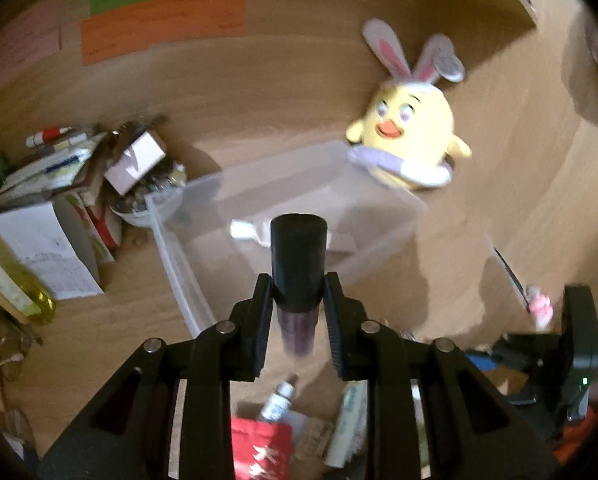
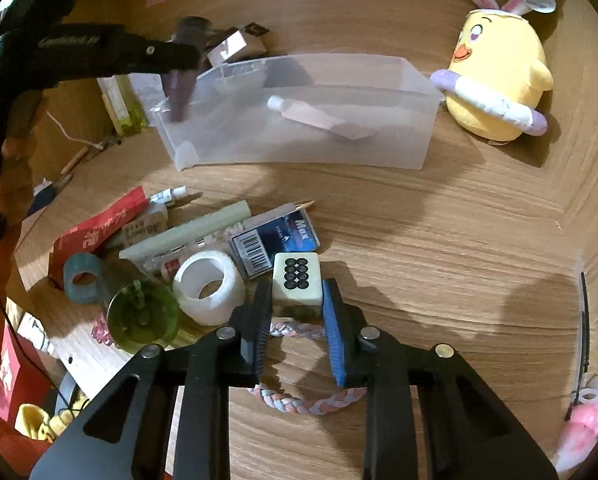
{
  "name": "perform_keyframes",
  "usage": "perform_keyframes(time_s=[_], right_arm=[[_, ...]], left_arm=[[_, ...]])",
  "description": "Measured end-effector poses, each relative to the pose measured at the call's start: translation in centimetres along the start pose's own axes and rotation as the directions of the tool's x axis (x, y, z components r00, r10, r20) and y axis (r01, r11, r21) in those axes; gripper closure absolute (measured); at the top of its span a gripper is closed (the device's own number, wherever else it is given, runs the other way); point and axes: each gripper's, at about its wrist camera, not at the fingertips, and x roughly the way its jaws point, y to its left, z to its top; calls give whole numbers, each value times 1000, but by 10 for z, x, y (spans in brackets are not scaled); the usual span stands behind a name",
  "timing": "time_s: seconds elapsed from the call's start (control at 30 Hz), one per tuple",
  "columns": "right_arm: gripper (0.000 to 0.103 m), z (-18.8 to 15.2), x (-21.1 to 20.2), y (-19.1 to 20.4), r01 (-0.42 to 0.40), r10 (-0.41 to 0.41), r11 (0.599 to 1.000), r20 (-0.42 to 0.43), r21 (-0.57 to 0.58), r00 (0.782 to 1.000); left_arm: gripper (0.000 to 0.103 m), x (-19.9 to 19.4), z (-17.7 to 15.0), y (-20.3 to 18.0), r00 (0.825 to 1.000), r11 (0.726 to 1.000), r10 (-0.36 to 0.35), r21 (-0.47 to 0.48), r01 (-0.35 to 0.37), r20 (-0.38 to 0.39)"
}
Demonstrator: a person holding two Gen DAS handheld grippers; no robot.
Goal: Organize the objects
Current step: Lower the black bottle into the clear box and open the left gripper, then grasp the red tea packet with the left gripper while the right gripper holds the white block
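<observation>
Clamped in the left tool (image 1: 298,294), a dark-capped purple tube (image 1: 298,264) hangs above the clear bin (image 1: 179,256) on the bench (image 1: 259,92). From the right wrist, the right tool (image 2: 298,300) pinches a mahjong tile (image 2: 297,280) beside white tape (image 2: 209,286), over a braided cord (image 2: 299,402).

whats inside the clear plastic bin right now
Inside the clear plastic bin lies one pale pink tube with a white cap, flat on the bottom. The left gripper and its dark-capped bottle cover the bin's left corner, so that part is hidden.
</observation>
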Motion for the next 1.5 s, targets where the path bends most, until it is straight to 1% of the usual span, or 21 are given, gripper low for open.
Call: perform_keyframes(time_s=[0.07,0.2,0.33,0.43,0.53,0.6,0.67,0.73,0.77,0.8,0.83,0.87,0.97,1.13,1.27,1.3,1.33,1.5], right_arm=[[81,0,-2,-2,4,-4,1000,7,5,1000],[81,0,-5,-10,9,-10,1000,20,24,1000],[81,0,-10,-21,18,-20,998,35,56,999],[81,2,-16,-31,23,-27,997,52,79,998],[81,4,-20,-36,26,-32,995,70,94,997],[81,6,-23,-38,27,-35,994,81,103,996],[81,8,-25,-40,27,-38,993,95,111,995],[81,11,-29,-42,26,-39,993,112,118,993],[81,12,-30,-42,26,-40,992,117,120,992],[81,12,-32,-42,27,-42,992,124,122,991],[81,13,-33,-42,27,-44,992,132,125,990],[81,14,-36,-43,27,-45,991,139,128,989],[81,16,-42,-43,31,-51,991,157,130,986],[81,20,-54,-42,31,-57,990,198,134,979],[81,20,-63,-38,23,-52,991,220,131,974],[81,19,-65,-36,24,-52,991,223,130,973],[81,19,-66,-35,24,-52,992,224,128,973],[81,13,-69,-28,13,-40,993,223,120,974]], left_arm=[[78,9,9,9,1000,1000,-1,-24,1,-19],[78,35,17,21,997,998,29,-53,-33,-76],[78,60,19,30,991,995,61,-69,-69,-120],[78,76,17,38,985,993,56,-92,-72,-162],[78,75,13,41,985,992,39,-109,-58,-166],[78,64,9,40,987,993,51,-102,-67,-151],[75,48,3,39,990,993,52,-95,-65,-129],[64,26,-8,36,993,994,49,-91,-58,-103],[63,19,-13,35,995,995,36,-91,-44,-92],[54,10,-20,33,995,995,36,-88,-44,-89],[46,2,-28,31,995,994,60,-83,-67,-83],[43,-8,-38,29,994,993,86,-76,-91,-70],[43,-28,-68,29,989,989,125,-74,-130,-74],[39,-43,-112,34,985,982,124,-125,-139,-119],[33,-55,-144,32,986,980,102,-154,-122,-132],[30,-58,-151,31,987,980,96,-158,-116,-131],[28,-60,-158,29,987,980,93,-161,-113,-129],[28,-56,-175,26,988,981,67,-169,-90,-138]])
